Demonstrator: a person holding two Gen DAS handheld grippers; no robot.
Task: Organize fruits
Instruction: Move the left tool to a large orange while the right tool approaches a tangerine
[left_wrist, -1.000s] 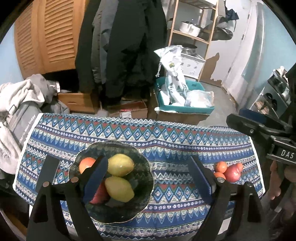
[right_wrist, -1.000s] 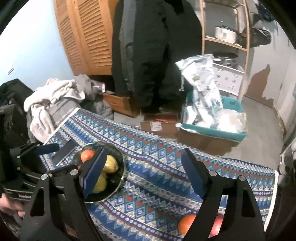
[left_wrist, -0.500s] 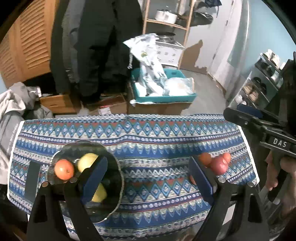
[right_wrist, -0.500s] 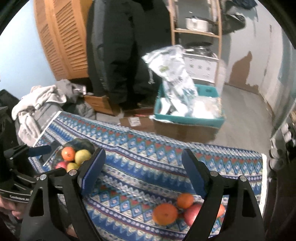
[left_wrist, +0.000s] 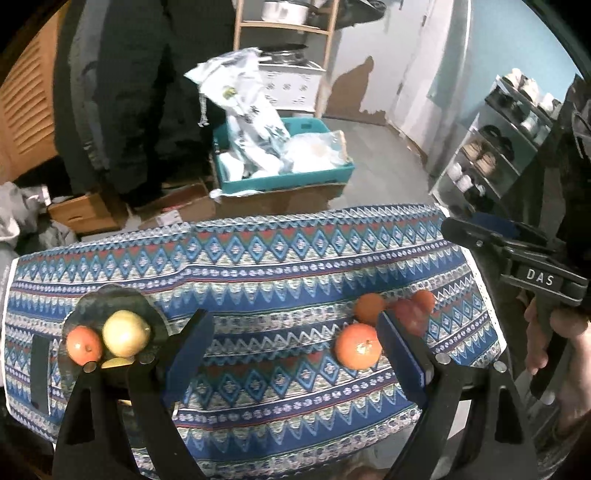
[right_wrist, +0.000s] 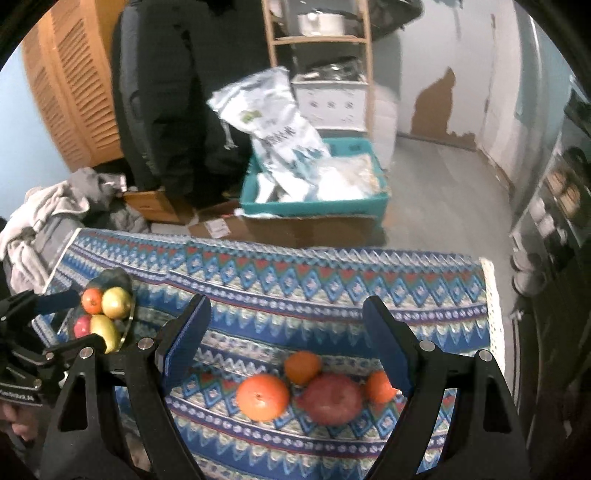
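Right wrist: I swing off bowl (right_wrist: 110, 280) onto loose fruits (right_wrist: 263, 397); both grippers' fingers (right_wrist: 186, 341) wide, empty; pick next.

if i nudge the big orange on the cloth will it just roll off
Probably it rolls: the big orange is round and sits loose on the flat cloth. The red apple and a smaller orange close beside it would likely block it that way. Its rind looks firm, so open pads should grip without crushing.
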